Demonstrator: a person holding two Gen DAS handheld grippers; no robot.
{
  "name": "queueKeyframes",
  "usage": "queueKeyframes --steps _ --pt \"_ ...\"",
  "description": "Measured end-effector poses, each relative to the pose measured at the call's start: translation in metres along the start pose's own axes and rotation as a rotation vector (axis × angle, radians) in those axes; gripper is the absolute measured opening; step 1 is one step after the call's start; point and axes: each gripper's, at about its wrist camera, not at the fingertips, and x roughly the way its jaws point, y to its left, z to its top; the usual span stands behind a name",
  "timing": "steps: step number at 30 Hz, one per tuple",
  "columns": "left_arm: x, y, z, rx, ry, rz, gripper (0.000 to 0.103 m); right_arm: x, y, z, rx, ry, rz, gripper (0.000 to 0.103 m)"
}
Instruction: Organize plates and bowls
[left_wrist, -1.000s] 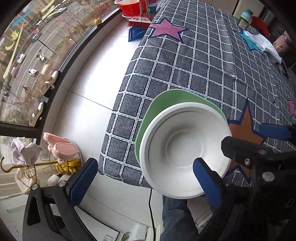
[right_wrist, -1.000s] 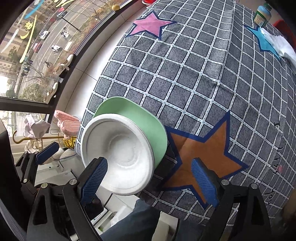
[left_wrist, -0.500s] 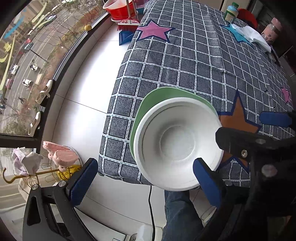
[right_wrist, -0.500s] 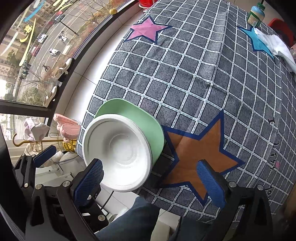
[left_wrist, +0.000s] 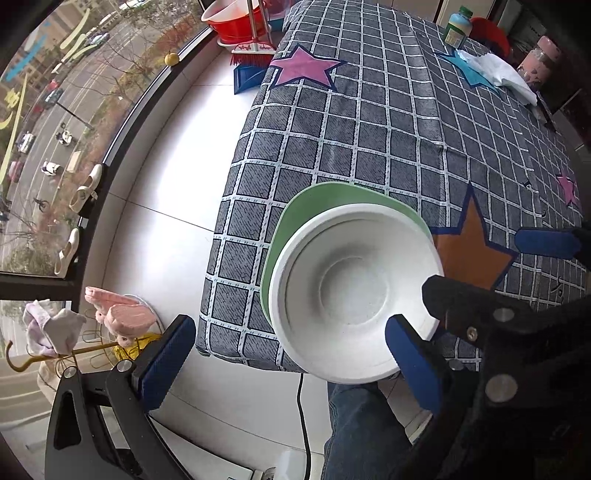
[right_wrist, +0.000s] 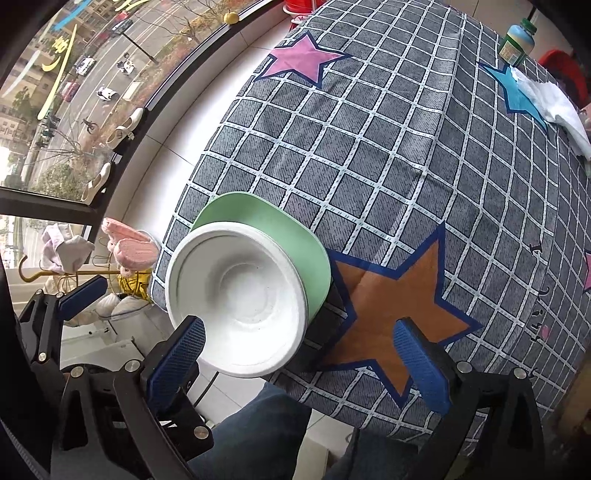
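Observation:
A white bowl (left_wrist: 351, 291) sits on a green plate (left_wrist: 314, 206) at the near left corner of the table; both hang a little over the table edge. They also show in the right wrist view: bowl (right_wrist: 236, 299), plate (right_wrist: 266, 225). My left gripper (left_wrist: 288, 365) is open, raised near the bowl with nothing between its pads. My right gripper (right_wrist: 303, 365) is open and empty, held above the near table edge, right of the bowl. The left gripper's blue pad (right_wrist: 83, 293) shows at the left in the right wrist view.
The table wears a grey checked cloth (right_wrist: 388, 147) with an orange star (right_wrist: 391, 295) next to the plate. A green-capped bottle (right_wrist: 517, 40) and white cloth (right_wrist: 554, 103) sit at the far right. A red basin (left_wrist: 236, 18) and broom stand on the floor beyond. My leg (left_wrist: 362, 424) is below the table edge.
Both grippers have pulled back and up from the table, so the bowl and plate look smaller. The bowl and plate have not moved. Both grippers stay open.

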Motion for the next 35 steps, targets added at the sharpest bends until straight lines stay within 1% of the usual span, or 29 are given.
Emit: queueKeyframes --steps 18,27,32,34,35 --pt "-0.003 -0.01 0.006 0.033 -0.019 0.031 0.103 0.002 -0.004 0.0 0.011 0.001 0.005 0.103" --pt "-0.001 -0.013 0.007 0.03 0.0 0.04 0.103 0.003 -0.008 0.0 0.015 0.006 0.021 0.103" --pt "0.006 -0.015 0.005 0.006 0.027 0.051 0.103 0.005 -0.013 -0.001 0.013 0.021 0.036 0.103" --pt "0.006 -0.013 0.006 -0.015 0.011 0.036 0.103 0.007 -0.016 -0.001 0.011 0.03 0.042 0.103" --pt "0.008 -0.012 0.008 -0.027 0.021 0.03 0.103 0.009 -0.018 0.0 0.013 0.035 0.049 0.103"
